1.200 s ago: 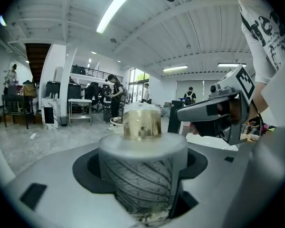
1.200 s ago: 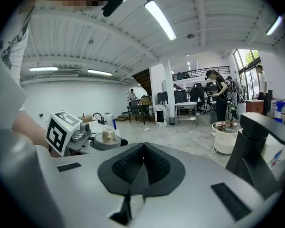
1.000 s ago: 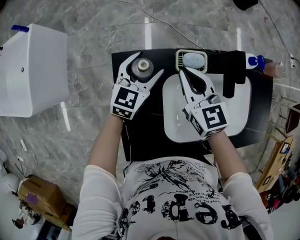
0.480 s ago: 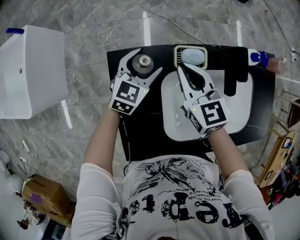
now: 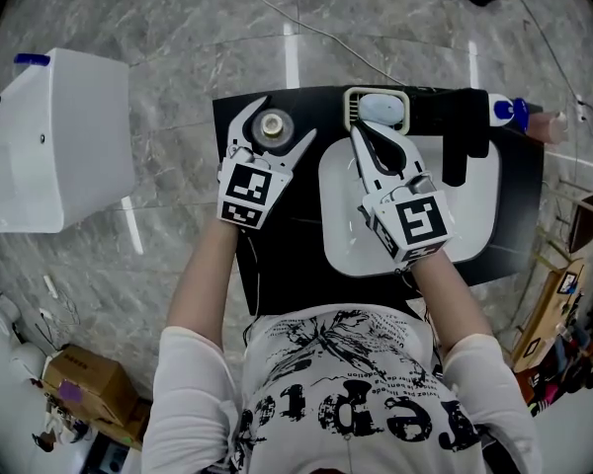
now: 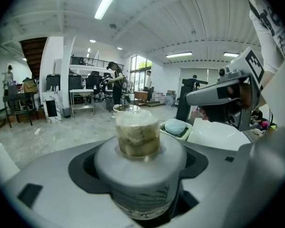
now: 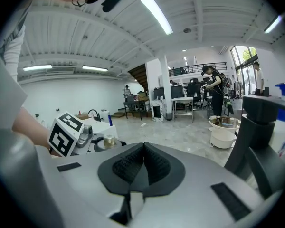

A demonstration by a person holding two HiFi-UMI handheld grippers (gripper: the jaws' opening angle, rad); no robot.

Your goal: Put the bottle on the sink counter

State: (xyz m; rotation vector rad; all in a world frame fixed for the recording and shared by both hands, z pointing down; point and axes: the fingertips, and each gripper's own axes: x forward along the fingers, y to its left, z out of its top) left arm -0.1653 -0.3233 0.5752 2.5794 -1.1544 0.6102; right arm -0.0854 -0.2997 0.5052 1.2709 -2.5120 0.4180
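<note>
The bottle (image 5: pixel 272 123), grey with a pale round cap, stands upright on the black sink counter (image 5: pixel 287 265), left of the white basin (image 5: pixel 474 235). My left gripper (image 5: pixel 287 118) is shut on the bottle; in the left gripper view the bottle (image 6: pixel 137 141) fills the space between the dark pads of the left gripper (image 6: pixel 138 189). My right gripper (image 5: pixel 361 138) hovers over the basin's left part, shut and empty, its pads pressed together in the right gripper view (image 7: pixel 142 158). From there the bottle (image 7: pixel 108 140) shows small at the left.
A soap dish with a pale blue bar (image 5: pixel 381 115) sits at the basin's back rim. A black faucet (image 5: pixel 465 141) rises at the back right. A blue-capped bottle (image 5: pixel 519 115) lies at the counter's far right corner. A white box (image 5: pixel 54 141) stands on the floor at left.
Both grippers and the bottle keep nearly the same places; only the view has shifted slightly.
</note>
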